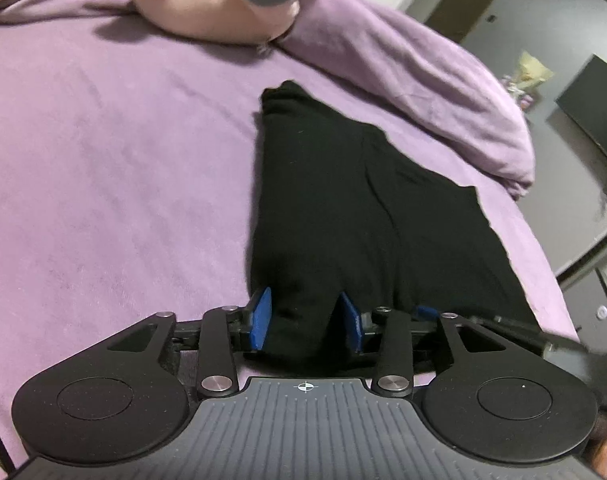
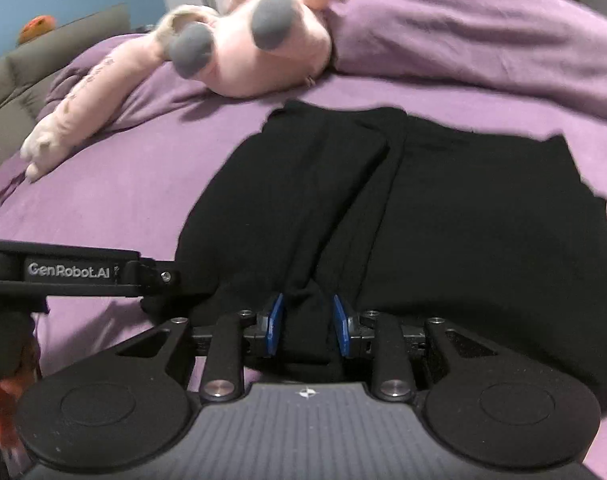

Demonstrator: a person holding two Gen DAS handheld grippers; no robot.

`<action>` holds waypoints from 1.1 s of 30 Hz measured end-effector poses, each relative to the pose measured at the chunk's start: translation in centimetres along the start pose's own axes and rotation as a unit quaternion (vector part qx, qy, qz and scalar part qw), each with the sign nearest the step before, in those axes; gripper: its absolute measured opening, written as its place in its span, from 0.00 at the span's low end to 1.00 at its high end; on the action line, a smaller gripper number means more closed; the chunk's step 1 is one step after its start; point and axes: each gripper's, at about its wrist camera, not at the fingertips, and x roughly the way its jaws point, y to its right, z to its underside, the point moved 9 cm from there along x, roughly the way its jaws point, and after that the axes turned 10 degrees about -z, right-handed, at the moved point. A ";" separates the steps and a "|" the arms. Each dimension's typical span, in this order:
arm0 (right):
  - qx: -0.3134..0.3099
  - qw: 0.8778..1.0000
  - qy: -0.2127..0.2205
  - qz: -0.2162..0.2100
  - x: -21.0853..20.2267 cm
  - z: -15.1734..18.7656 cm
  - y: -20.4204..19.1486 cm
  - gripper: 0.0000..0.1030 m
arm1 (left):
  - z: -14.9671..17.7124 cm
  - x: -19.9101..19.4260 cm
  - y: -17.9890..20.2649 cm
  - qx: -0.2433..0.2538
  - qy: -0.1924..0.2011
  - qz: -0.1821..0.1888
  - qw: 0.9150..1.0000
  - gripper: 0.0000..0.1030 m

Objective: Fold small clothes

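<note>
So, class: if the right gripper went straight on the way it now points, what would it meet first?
The right gripper already has a bunched fold of the black garment between its fingers; beyond lies more of it, then probably the pink plush toy.

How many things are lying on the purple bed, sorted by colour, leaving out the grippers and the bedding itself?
Black: 1, the black fabric garment, lying partly folded on the purple bedsheet.
Pink: 1, the pink plush toy with grey feet, lying near the bunched purple blanket.
Total: 2
</note>
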 end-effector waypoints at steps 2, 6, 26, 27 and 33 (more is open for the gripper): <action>0.024 0.999 0.021 -0.002 -1.0 -0.9 1.0 0.39 | -0.3 -0.4 -0.6 -0.013 -0.001 0.004 1.000 0.47; 0.137 0.988 0.060 -0.041 -1.4 -3.4 4.9 0.44 | -1.2 -0.5 -2.7 -0.073 0.003 -0.003 0.997 0.52; 0.133 0.988 0.051 -0.053 4.6 -7.6 5.3 0.08 | -2.2 2.1 -0.6 -0.089 -0.016 0.027 0.996 0.57; 0.101 0.993 0.053 -0.031 4.2 -8.0 4.9 0.07 | -2.2 2.0 -0.3 -0.086 -0.018 0.030 0.996 0.57; 0.012 0.998 0.052 0.046 0.8 -9.1 5.8 0.07 | -1.7 1.2 1.9 -0.049 -0.022 0.049 0.997 0.57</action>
